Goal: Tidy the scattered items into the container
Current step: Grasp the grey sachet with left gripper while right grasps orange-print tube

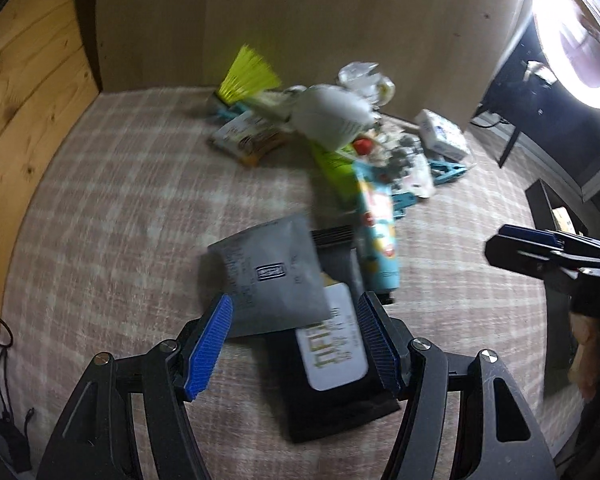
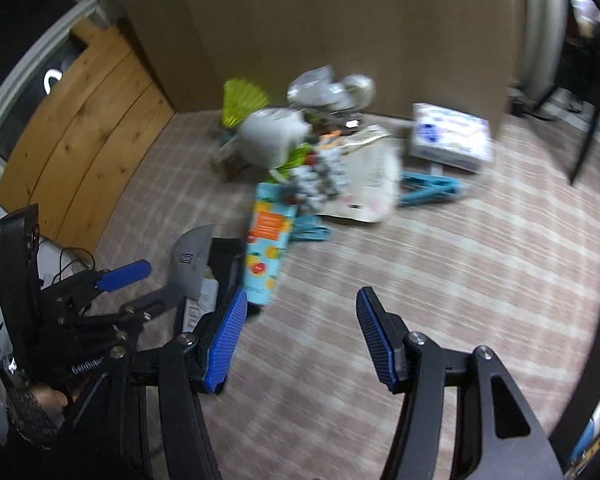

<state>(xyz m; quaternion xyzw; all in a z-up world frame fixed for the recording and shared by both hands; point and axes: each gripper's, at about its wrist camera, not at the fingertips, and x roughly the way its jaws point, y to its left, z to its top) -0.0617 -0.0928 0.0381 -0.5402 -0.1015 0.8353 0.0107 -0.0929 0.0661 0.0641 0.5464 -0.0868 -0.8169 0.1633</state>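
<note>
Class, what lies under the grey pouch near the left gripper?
The grey pouch overlaps a black packet with a white label. The label's upper left corner is covered, and whatever else lies beneath the pouch cannot be seen.

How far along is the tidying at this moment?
Barely started: no container shows in either view. Left tongs are open over the grey pouch and black packet; right tongs are open and hold nothing. The pile is left.

There were 2 grippers, the left gripper [image 1: 294,344] and the right gripper [image 2: 300,338]; 1 grey pouch [image 1: 274,276]; 1 black pouch [image 1: 336,400]; 1 patterned blue tube [image 2: 268,252]; 1 white tissue pack [image 2: 452,140]; 1 yellow-green brush [image 1: 248,76]; 1 plaid cloth [image 1: 120,200].
</note>
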